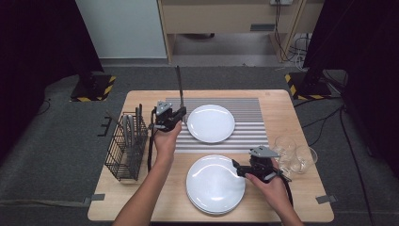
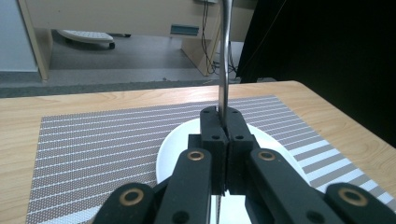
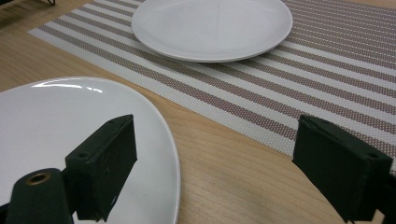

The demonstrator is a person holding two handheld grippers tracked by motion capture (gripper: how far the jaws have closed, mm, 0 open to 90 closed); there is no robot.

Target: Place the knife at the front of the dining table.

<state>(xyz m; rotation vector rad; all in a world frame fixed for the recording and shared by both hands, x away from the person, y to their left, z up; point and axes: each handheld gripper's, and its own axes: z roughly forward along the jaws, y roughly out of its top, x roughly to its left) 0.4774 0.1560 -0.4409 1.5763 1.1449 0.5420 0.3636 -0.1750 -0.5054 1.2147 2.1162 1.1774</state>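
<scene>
Right gripper (image 1: 238, 169) jaws wide apart over plate stack (image 1: 214, 186), left gripper (image 2: 223, 119) clamping upright utensil (image 2: 225, 56), probably a knife

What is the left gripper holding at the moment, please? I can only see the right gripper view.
Observer: The left gripper is shut on a metal utensil that stands upright beside the far plate.
Operator: Thank you. Is anything standing to the left of the striped mat?
Observer: Yes, a black wire basket with more cutlery in it stands near the table's left edge.
Operator: And what is on the right gripper's outer side?
Observer: Clear glasses stand on the table just right of the right gripper.
</scene>
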